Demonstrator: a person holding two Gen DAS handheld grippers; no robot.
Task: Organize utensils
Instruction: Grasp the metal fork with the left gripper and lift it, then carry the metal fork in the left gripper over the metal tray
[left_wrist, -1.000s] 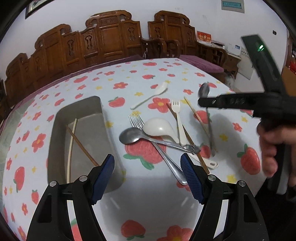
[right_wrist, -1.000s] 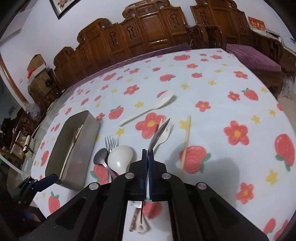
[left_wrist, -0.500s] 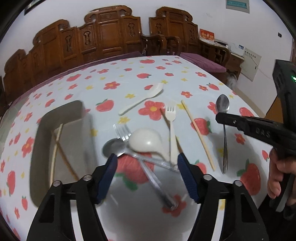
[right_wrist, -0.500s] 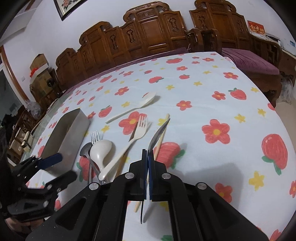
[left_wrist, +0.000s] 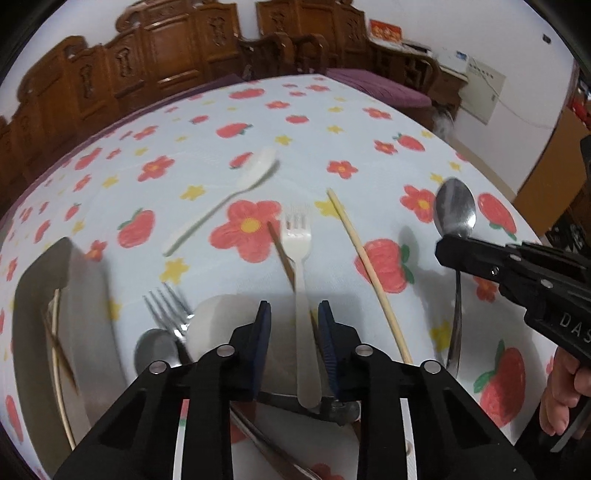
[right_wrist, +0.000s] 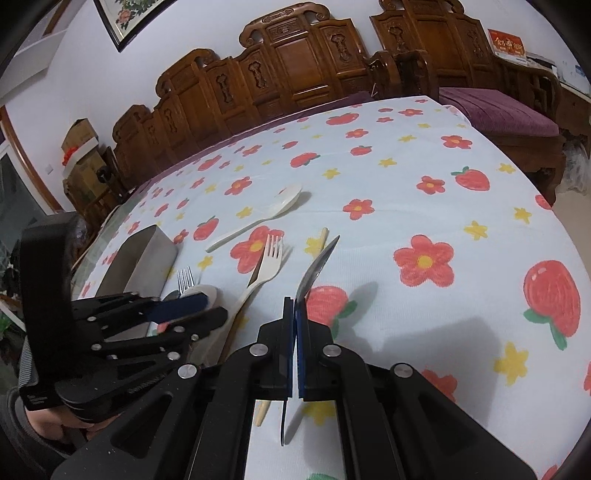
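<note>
My right gripper (right_wrist: 295, 306) is shut on a metal spoon (right_wrist: 317, 264) and holds it above the cloth; it also shows in the left wrist view (left_wrist: 455, 212). My left gripper (left_wrist: 293, 325) is partly closed around the handle of a white plastic fork (left_wrist: 301, 258) that lies on the table, with a gap on each side. A metal tray (left_wrist: 79, 295) at the left holds chopsticks (left_wrist: 55, 332). A metal fork (left_wrist: 168, 304), a metal spoon (left_wrist: 155, 350) and a white ladle spoon (left_wrist: 218, 317) lie beside it.
A white plastic spoon (left_wrist: 236, 188) lies farther back. A pale chopstick (left_wrist: 369, 266) lies right of the white fork, a brown chopstick (left_wrist: 282, 254) under it. Carved wooden chairs (right_wrist: 295, 70) stand behind the table. The table edge is at the right.
My left gripper has moved right and down over the white fork and its jaws have narrowed around the handle. My right gripper with the spoon has shifted right.
</note>
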